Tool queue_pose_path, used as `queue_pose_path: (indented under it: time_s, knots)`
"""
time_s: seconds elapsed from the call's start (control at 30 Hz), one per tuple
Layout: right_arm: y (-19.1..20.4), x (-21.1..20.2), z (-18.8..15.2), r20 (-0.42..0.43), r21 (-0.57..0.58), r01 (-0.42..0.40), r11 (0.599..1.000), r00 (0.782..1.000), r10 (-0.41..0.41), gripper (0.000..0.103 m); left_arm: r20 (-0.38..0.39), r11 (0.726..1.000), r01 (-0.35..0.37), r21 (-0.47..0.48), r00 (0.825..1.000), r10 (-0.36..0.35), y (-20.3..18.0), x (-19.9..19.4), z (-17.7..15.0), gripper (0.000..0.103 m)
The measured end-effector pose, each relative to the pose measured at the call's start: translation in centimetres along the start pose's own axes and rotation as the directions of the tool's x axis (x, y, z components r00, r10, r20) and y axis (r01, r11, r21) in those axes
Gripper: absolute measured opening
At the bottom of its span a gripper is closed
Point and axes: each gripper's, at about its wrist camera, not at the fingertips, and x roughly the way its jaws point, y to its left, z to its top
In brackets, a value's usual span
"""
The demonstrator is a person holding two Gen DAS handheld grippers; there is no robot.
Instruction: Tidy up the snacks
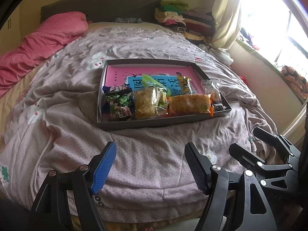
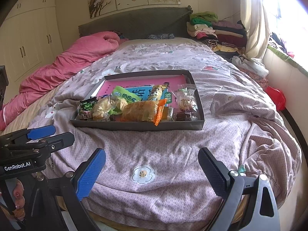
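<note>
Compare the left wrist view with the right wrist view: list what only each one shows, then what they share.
Only the left wrist view shows the right tool from the side, at its right edge.

Only the right wrist view shows the white wardrobe, the red bag beside the bed, and the left tool from the side.

Both show the dark tray of snacks on the quilt, the orange packet, the pink blanket and the folded clothes. Both tools are open, holding nothing.

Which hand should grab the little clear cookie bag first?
Probably right. The clear cookie bag sits at the tray's right end, nearer the open right tool than the left tool.
</note>
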Motion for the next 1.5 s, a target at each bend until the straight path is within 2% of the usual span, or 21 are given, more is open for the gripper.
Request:
queue_pose_path:
  time_s: [0.8, 1.5]
  knots:
    - [-0.2, 0.3, -0.2, -0.005, -0.001, -0.004, 1.000, 1.000, 0.004, 0.097, -0.010, 1.000, -0.025, -0.011, 1.000, 0.025, 0.4, 0.5, -0.1, 0.075]
    - [-0.7, 0.4, -0.3, 0.012, 0.015, 0.010, 1.000, 1.000, -0.011, 0.099, 0.009, 0.999, 0.024, 0.035, 1.000, -0.025, -0.8, 0.0, -0.4, 0.075]
